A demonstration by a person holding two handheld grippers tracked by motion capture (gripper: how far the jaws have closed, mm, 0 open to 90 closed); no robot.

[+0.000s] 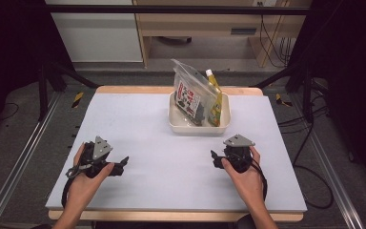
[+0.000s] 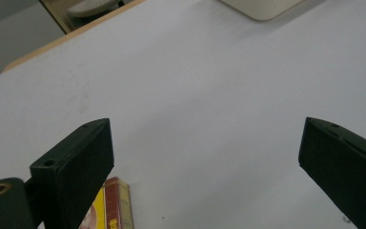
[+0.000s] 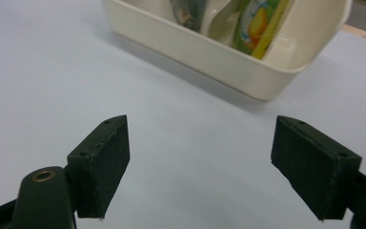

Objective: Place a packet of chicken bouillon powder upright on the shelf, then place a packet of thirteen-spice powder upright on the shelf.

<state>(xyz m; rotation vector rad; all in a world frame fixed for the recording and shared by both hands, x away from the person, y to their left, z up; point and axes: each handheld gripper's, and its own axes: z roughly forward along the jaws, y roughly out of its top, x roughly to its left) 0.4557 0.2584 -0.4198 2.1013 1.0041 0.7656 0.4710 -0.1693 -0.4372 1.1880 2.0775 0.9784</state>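
High view: both claws, left (image 1: 122,163) and right (image 1: 214,157), rest released and empty on the desk (image 1: 147,138). Tub (image 1: 199,129) holds the pouch (image 1: 189,98) and bottle (image 1: 214,98) beyond. Approach the pouch top squarely before gripping.

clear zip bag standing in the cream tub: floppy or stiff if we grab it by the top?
Probably floppy: the clear bag is thin film, leaning on the tub and the yellow pouch. Likely light for its size. The glossy film may slip between pads, and lifting it could tip the pouch.
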